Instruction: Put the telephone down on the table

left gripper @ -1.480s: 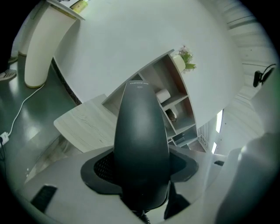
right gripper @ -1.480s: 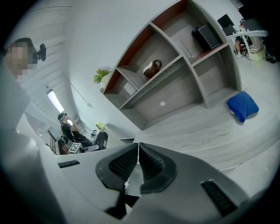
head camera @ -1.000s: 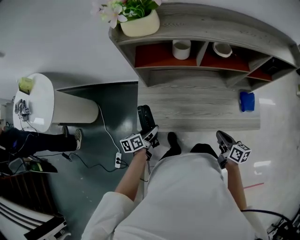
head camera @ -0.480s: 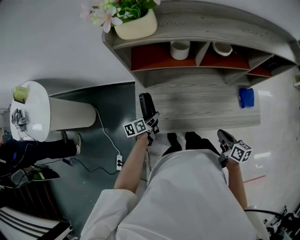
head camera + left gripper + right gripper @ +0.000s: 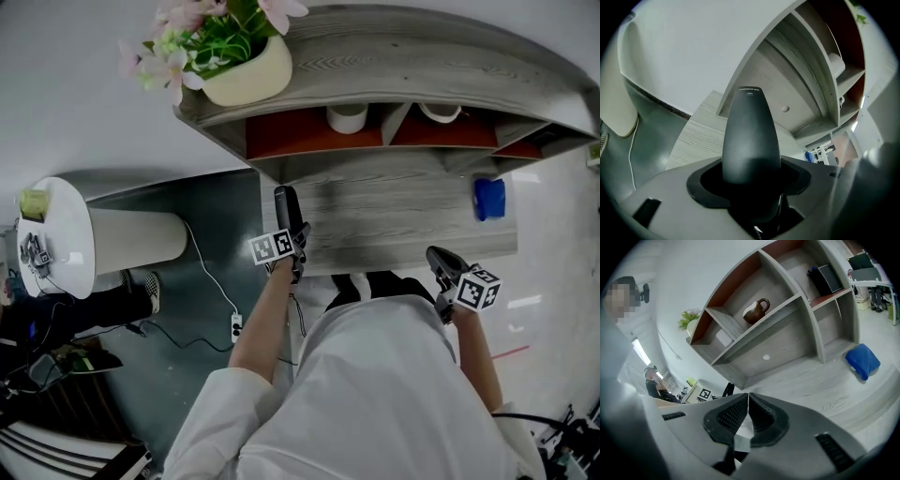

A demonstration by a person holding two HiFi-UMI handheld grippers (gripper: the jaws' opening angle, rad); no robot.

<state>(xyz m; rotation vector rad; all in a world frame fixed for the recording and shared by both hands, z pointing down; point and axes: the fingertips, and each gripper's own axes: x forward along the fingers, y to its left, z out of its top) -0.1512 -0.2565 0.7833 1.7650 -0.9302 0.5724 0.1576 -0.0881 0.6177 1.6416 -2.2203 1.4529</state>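
Observation:
The telephone (image 5: 284, 211) is a black handset, and my left gripper (image 5: 292, 246) is shut on its lower end. It sticks out forward over the left end of the grey wooden table (image 5: 394, 216). In the left gripper view the handset (image 5: 751, 136) fills the space between the jaws, with the table (image 5: 701, 136) below and ahead; I cannot tell whether it touches the wood. My right gripper (image 5: 441, 262) hangs at the table's near edge, its pads (image 5: 736, 416) pressed together on nothing.
A blue cloth (image 5: 489, 199) lies at the table's right end. A shelf unit at the back holds a flower pot (image 5: 239, 80), a white cup (image 5: 347, 117) and a brown jug (image 5: 754, 311). A round white table (image 5: 56, 234) and a floor cable (image 5: 211, 267) lie left.
My left gripper has carried the telephone forward, from beside the table's near left corner to over its left end. The right gripper has barely moved.

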